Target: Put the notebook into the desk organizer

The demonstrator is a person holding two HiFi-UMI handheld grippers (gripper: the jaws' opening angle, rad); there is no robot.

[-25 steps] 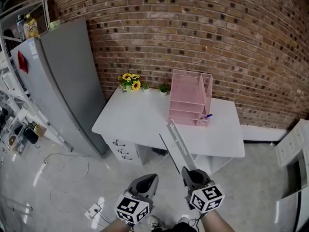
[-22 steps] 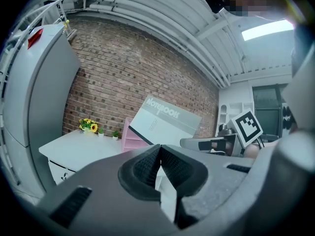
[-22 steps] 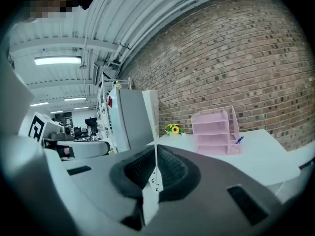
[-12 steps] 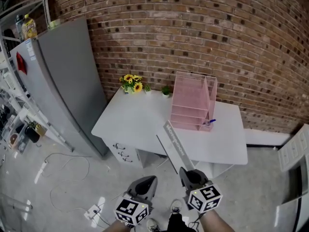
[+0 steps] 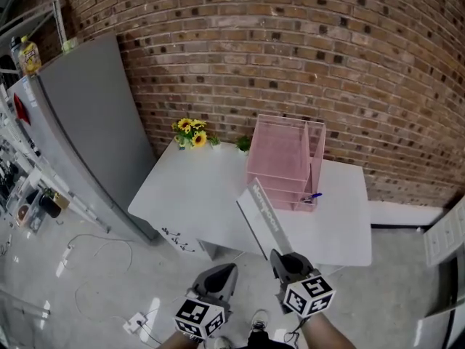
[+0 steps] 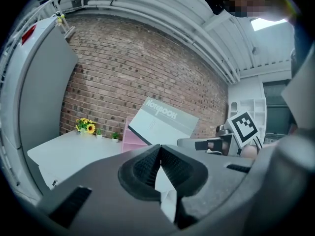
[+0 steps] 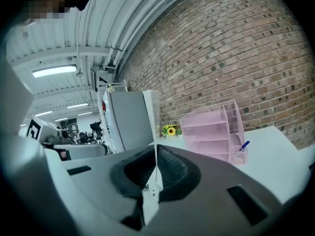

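A grey notebook (image 5: 264,219) stands tilted up and to the left, with my right gripper (image 5: 285,259) shut on its lower corner. In the right gripper view it shows as a thin edge (image 7: 156,132) pinched between the pads. The pink mesh desk organizer (image 5: 285,162) stands on the white desk (image 5: 189,195), beyond the notebook; it also shows in the right gripper view (image 7: 214,129). My left gripper (image 5: 222,275) hangs beside the right one, shut and holding nothing. Its own view shows the notebook (image 6: 162,124) and the right gripper (image 6: 216,144).
A blue pen (image 5: 313,195) sticks out of the organizer's front right. Sunflowers (image 5: 187,131) and a small plant (image 5: 243,143) stand at the desk's back edge. A tall grey cabinet (image 5: 80,129) flanks the desk's left. Cables (image 5: 102,260) lie on the floor.
Both grippers have come nearer the desk, with the notebook still held by the right one. Its top now overlaps the organizer's front in the head view.
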